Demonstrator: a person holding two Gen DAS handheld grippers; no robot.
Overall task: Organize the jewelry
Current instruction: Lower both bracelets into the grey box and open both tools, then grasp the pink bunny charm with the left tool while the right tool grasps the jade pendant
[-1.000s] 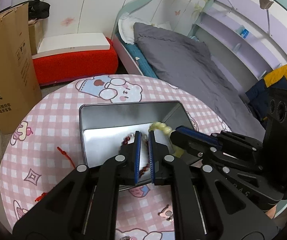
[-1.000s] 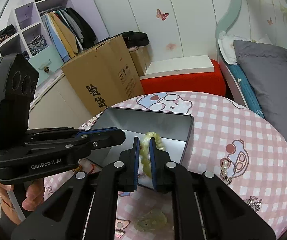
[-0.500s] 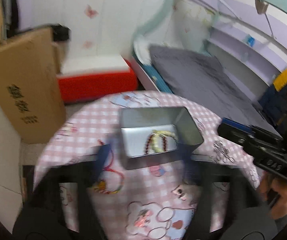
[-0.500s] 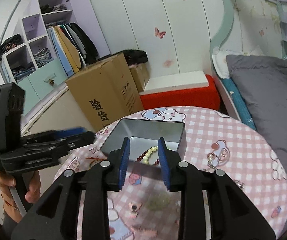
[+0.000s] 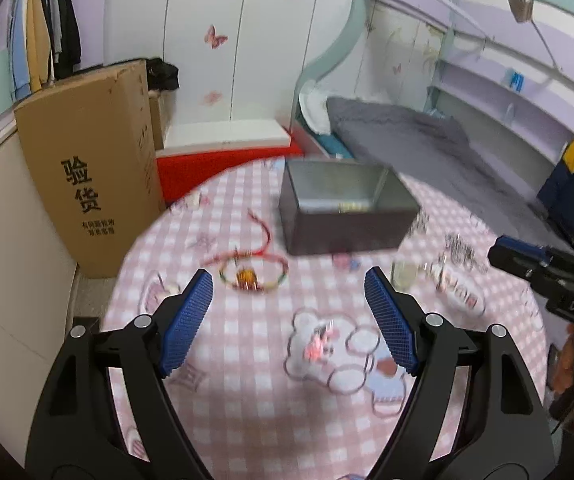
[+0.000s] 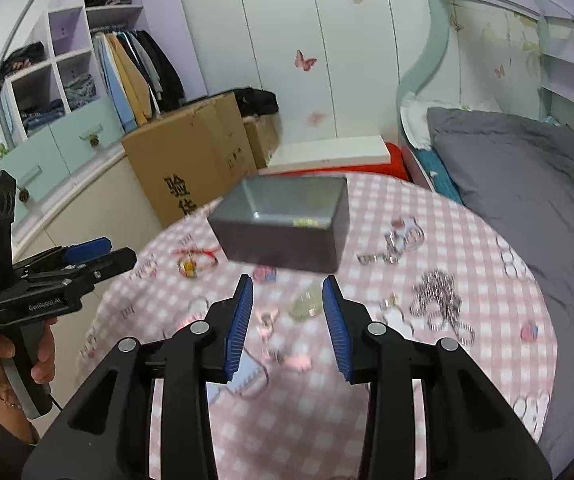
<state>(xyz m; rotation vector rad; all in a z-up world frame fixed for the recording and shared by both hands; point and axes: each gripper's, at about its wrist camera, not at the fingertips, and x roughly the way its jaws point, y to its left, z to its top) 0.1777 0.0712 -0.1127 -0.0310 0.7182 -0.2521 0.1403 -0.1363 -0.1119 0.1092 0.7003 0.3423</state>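
Observation:
A grey metal box (image 5: 347,208) stands on the round pink checked table (image 5: 247,380), with pale beads just showing inside; it also shows in the right wrist view (image 6: 287,224). My left gripper (image 5: 289,320) is open and empty, held above the table short of the box. My right gripper (image 6: 288,324) is open and empty, also back from the box. A red cord bracelet (image 5: 255,268) lies left of the box. A pale green pendant (image 6: 307,304) and silver chains (image 6: 439,304) lie in front of and right of the box.
A tall cardboard box (image 5: 95,168) stands left of the table. A red bench (image 5: 223,160) sits behind it and a bed with grey bedding (image 6: 527,200) runs along the right. Small charms (image 5: 319,340) are scattered on the cloth.
Both grippers were shut on beaded bracelets over the box. They have let go, opened wide and pulled back and up; the bracelets now lie inside the box.

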